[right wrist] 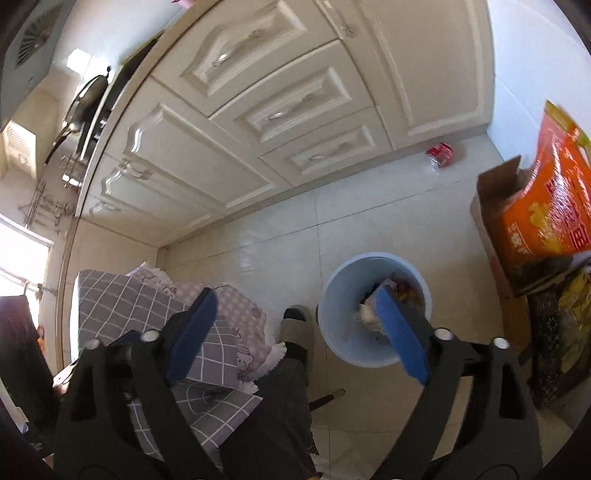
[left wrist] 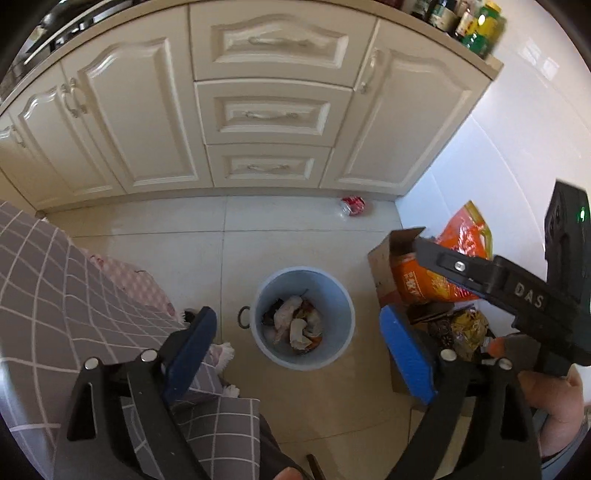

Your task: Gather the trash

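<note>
Bin below open empty jaws

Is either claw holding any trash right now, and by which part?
Nothing is held. The left claw and the right claw both stand open with empty jaws above the round light-blue plastic bin.

Trash bin stands on tiled floor, before cabinet drawers. Crumpled paper lies inside bin. Crushed can lies on floor behind bin, just beside cabinet base. Cardboard box stands right of bin, near wall; snack bag sits in it. Checked cloth lies left of bin. Bottles stand on counter above, at right end.
</note>
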